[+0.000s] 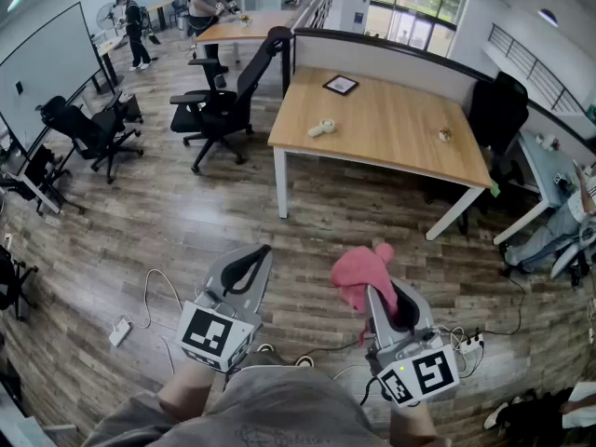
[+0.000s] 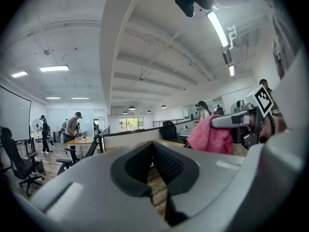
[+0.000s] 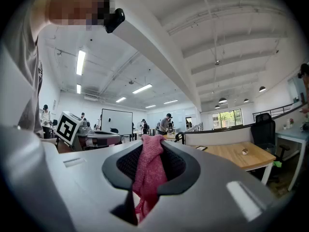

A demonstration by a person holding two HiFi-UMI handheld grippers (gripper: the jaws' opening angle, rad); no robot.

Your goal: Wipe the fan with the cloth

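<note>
My right gripper (image 1: pixel 377 291) is shut on a pink cloth (image 1: pixel 361 273), which bunches up above its jaws. In the right gripper view the cloth (image 3: pixel 149 170) hangs pinched between the black pads (image 3: pixel 174 163). My left gripper (image 1: pixel 264 250) is shut with nothing in it; in its own view the jaws (image 2: pixel 153 146) meet, and the cloth (image 2: pixel 210 137) shows to the right. Both grippers are held level above the wooden floor, side by side. A small white object (image 1: pixel 321 128), possibly a hand-held fan, lies on the wooden table (image 1: pixel 391 147) well ahead of the grippers.
A dark framed square (image 1: pixel 341 85) and a small item (image 1: pixel 445 135) also lie on the table. Black office chairs (image 1: pixel 219 101) stand to its left, another (image 1: pixel 498 110) at its right. A power strip (image 1: pixel 119 331) and cables lie on the floor. People stand at a far table (image 1: pixel 207 3).
</note>
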